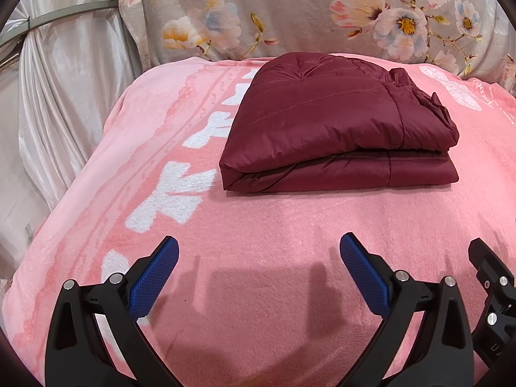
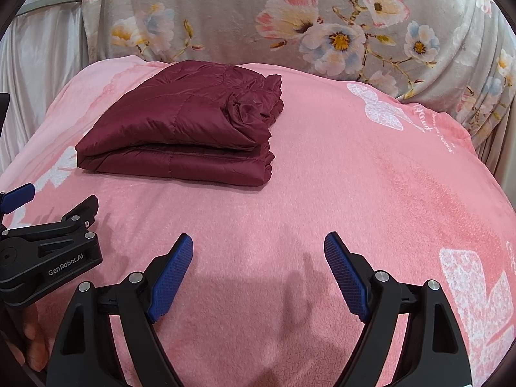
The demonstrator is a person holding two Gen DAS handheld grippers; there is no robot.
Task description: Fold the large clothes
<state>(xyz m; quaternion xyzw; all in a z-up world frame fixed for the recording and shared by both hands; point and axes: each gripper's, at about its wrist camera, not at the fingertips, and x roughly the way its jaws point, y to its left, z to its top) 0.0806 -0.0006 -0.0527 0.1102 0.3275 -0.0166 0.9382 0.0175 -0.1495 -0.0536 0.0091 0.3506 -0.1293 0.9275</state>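
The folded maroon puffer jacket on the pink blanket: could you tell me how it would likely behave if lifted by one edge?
The maroon puffer jacket would probably sag and unfold, since its stacked layers lie loose. Its shiny quilted shell looks slippery, so a layer might slide from a claw. It looks puffy, so likely light for its bulk.
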